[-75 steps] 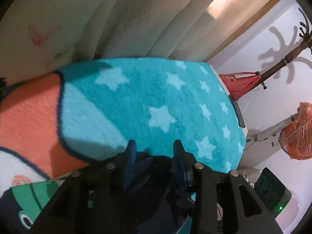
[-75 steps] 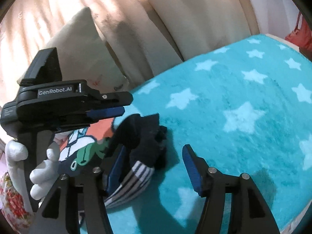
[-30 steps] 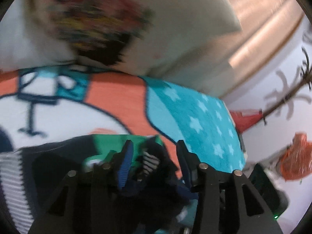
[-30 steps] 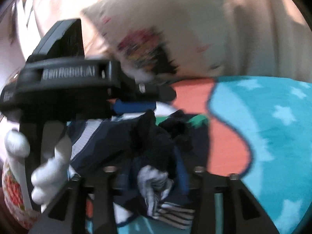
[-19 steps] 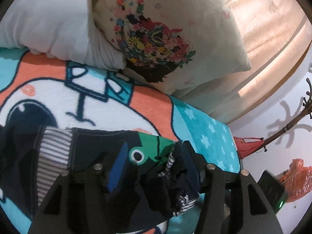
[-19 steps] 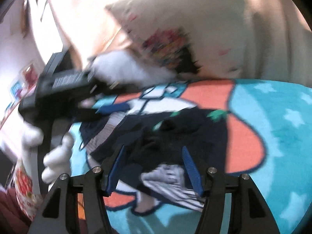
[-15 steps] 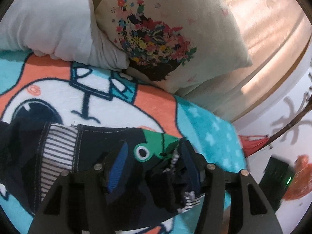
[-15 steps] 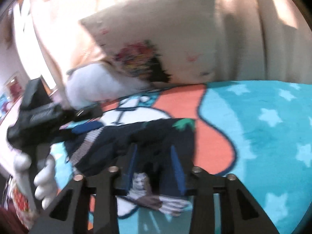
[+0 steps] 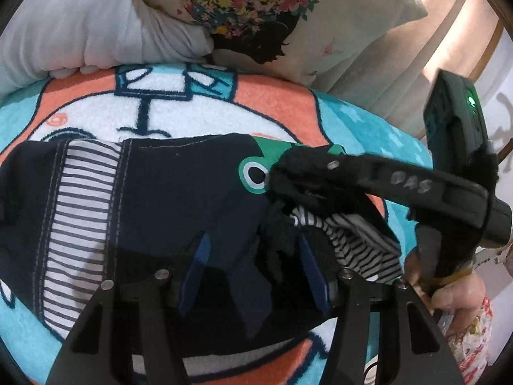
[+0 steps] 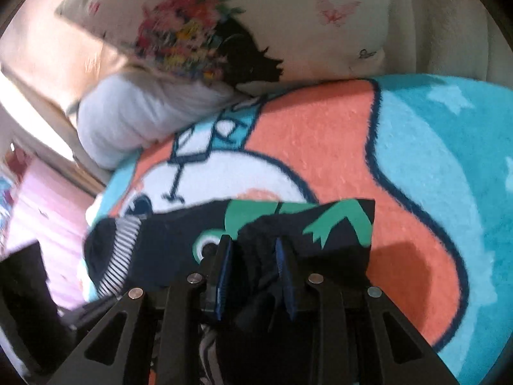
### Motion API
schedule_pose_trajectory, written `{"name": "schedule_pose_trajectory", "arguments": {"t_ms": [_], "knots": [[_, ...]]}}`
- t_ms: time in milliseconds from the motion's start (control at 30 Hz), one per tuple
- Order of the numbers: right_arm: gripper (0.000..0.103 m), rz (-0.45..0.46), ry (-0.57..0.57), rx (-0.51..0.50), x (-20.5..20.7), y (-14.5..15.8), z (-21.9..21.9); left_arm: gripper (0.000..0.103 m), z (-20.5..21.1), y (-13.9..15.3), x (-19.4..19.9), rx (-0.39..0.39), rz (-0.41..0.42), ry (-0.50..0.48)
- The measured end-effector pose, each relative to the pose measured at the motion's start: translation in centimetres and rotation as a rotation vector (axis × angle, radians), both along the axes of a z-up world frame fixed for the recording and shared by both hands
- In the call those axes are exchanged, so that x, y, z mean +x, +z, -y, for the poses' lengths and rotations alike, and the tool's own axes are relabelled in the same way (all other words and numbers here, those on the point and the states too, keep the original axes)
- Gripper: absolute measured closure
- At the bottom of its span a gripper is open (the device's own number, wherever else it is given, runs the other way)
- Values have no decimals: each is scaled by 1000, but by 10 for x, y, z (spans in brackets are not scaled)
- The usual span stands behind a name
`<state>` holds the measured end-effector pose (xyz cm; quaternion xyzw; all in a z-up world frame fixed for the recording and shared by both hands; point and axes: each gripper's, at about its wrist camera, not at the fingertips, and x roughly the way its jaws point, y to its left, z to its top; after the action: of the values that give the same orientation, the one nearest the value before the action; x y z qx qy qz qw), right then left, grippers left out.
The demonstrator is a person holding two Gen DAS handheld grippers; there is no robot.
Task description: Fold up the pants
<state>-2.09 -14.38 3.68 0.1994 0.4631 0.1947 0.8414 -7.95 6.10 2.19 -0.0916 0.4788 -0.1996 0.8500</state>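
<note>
Navy pants (image 9: 179,199) with a green frog print (image 9: 253,173) and a striped band (image 9: 77,211) lie partly spread on the blanket. My left gripper (image 9: 253,266) hovers low over them. Its jaws stand apart, with a loose navy flap between the blue pads (image 9: 195,269) and not pinched. My right gripper (image 9: 282,179) reaches in from the right, shut on a dark bunched fold of the pants. In the right wrist view the same gripper (image 10: 253,269) has that fold squeezed between narrow pads, with the frog print (image 10: 243,215) just beyond.
The pants rest on a fluffy teal, orange and white cartoon blanket (image 9: 272,102). A floral pillow (image 9: 256,6) and a white pillow (image 9: 80,22) lie at its far edge, against beige curtains (image 9: 433,48). A hand (image 9: 455,298) grips the right tool's handle.
The right jaws have narrowed onto the bunched fold. Both grippers have come lower and nearer over the pants, and the right gripper has entered the left wrist view from the right.
</note>
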Motion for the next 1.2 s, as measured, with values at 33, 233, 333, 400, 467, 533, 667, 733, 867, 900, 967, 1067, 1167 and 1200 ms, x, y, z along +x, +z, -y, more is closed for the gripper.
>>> {"name": "schedule_pose_trajectory", "arguments": {"t_ms": [33,233,333,400,467,533,667,733,867,900,967,1067,1167,1200], "knots": [[73,28,-16,33,-6,6,7,47,-4,3,0,-15,-1,-1],[73,163,-93,-31,-50,40,31,47,-30,28,2,-142,32,41],[73,181,-70,-100,-70,38,21,47,-30,41,7,-147,70,52],[73,182,-34,-131,-81,30,8,47,-18,44,13,-128,79,36],[73,160,-7,-164,-87,17,-4,47,-2,43,21,-102,71,17],[73,122,13,-191,-87,2,-14,47,13,39,28,-88,59,-11],[73,116,12,-207,-91,-9,-17,47,39,24,43,-52,20,-39],[73,120,17,-215,-91,-8,-19,47,46,14,51,-22,-5,-28],[72,134,20,-218,-97,-9,-19,47,49,-1,55,-1,-32,-25],[72,137,19,-216,-97,-10,-19,47,49,-1,54,5,-23,-27],[72,141,21,-216,-98,-9,-18,47,52,-1,52,24,-17,-31],[73,159,9,-206,-108,-1,-14,47,54,-1,53,29,-11,-35],[73,212,-18,-194,-122,10,-10,47,53,-2,53,30,-6,-35],[73,227,-29,-209,-125,12,-11,46,54,-2,53,31,-5,-35]]}}
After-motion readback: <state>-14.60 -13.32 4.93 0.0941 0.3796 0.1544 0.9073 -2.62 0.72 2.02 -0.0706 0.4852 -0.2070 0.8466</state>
